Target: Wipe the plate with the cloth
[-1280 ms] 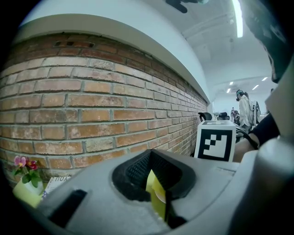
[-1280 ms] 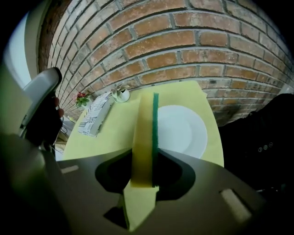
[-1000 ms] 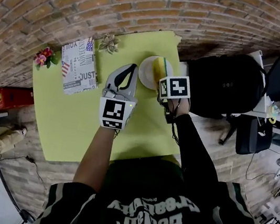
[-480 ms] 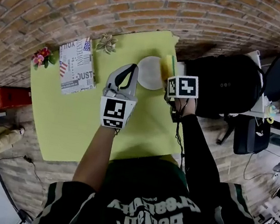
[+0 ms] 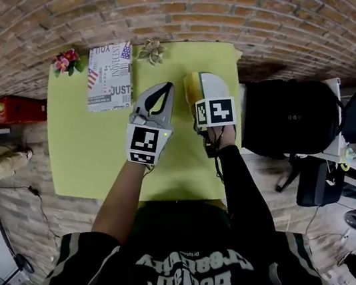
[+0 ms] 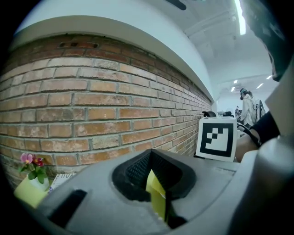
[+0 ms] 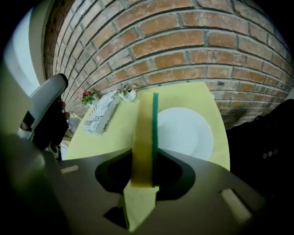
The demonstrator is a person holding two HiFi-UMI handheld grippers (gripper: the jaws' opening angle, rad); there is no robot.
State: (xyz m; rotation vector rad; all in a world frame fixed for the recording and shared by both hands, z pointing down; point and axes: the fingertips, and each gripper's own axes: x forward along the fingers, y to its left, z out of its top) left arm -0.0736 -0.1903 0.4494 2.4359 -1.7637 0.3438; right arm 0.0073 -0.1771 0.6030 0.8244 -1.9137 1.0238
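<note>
Yellow table (image 5: 89, 150), plate (image 7: 186, 133) beside right edge

**Head view:** the marker cube (image 5: 215, 113) of the right gripper (image 5: 200, 101) concealed its jaws and most of the plate (image 5: 216, 82); only a far arc of rim showed. Booklet (image 5: 110, 76) print was largely too small to read.

**Right gripper view:** the cloth (image 7: 143, 137) and the gripper body hid the plate's left and near edges.

**Left gripper view:** the left gripper (image 6: 154, 179) masked the table (image 6: 28, 193) except one corner. The yellow sliver at its jaws could not be identified.
</note>
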